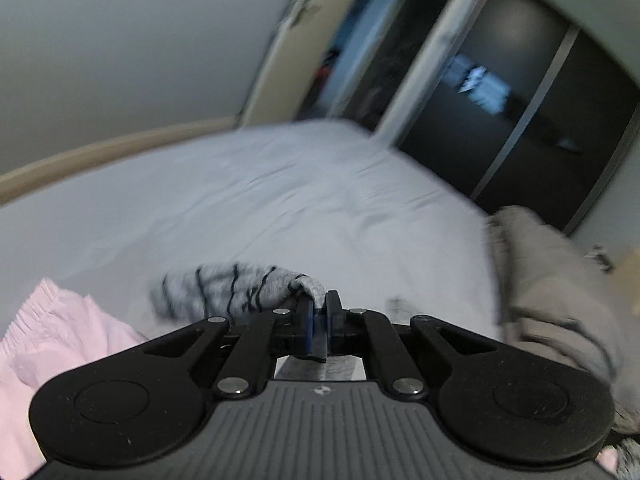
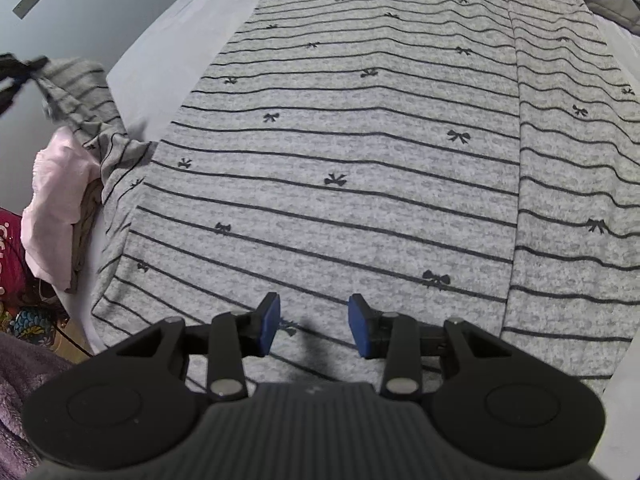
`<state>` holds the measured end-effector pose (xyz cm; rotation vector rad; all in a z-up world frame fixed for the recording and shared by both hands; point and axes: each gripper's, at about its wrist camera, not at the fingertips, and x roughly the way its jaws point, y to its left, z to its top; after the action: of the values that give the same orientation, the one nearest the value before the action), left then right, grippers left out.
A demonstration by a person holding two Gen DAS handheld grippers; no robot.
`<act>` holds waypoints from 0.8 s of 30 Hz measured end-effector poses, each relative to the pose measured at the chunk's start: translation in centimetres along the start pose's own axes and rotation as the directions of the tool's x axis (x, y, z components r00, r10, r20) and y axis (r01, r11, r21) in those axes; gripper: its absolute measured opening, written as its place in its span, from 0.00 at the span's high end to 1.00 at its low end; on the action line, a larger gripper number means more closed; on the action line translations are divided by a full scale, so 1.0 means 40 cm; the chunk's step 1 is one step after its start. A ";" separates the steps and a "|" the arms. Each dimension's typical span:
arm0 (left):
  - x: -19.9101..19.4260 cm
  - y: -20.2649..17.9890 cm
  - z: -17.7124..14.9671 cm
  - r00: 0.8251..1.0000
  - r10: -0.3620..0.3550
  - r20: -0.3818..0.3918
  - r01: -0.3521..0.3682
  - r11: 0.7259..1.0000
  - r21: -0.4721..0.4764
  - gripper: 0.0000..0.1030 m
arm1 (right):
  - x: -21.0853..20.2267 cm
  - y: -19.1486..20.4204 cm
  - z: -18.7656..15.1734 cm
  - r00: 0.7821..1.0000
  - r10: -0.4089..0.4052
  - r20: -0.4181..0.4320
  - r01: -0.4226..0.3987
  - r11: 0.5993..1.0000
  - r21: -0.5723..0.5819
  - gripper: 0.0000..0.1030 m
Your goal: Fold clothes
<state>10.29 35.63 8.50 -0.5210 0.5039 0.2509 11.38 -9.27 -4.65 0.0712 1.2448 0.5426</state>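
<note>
Left gripper (image 1: 319,309) pinches striped sleeve (image 1: 224,290); right gripper (image 2: 314,322) fingers half-open, empty.

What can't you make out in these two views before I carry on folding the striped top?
- Left wrist view: motion blur smears the striped top; the left gripper is shut on its sleeve end, but which edge it pinches is unclear.
- Right wrist view: the top's near hem is hidden under the open right gripper.
- Right wrist view: the pink garment is cut off at the left edge.
</note>
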 end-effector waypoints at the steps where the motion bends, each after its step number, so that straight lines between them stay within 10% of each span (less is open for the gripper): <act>1: -0.051 -0.032 -0.015 0.999 -0.034 0.016 0.034 0.999 0.023 0.96 | -0.009 0.004 -0.002 1.000 0.004 0.009 -0.004 1.000 -0.003 0.60; 11: -0.331 -0.288 -0.302 0.964 -0.263 -0.028 0.261 0.930 0.258 0.96 | -0.127 0.004 -0.012 0.991 0.016 0.130 -0.017 1.000 0.012 0.60; 20: -0.220 -0.405 -0.638 0.941 -0.178 -0.287 0.293 0.854 0.431 0.95 | -0.183 -0.020 -0.056 0.987 -0.010 0.163 0.005 0.999 0.032 0.60; 24: -0.198 -0.430 -0.736 0.888 -0.133 -0.440 0.375 0.763 0.526 0.64 | -0.175 -0.034 -0.085 0.989 -0.035 0.142 0.031 0.999 0.032 0.60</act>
<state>-1.99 4.69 -2.39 0.0028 0.8430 -0.2938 7.29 -14.28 -0.09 0.1125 1.1123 0.4822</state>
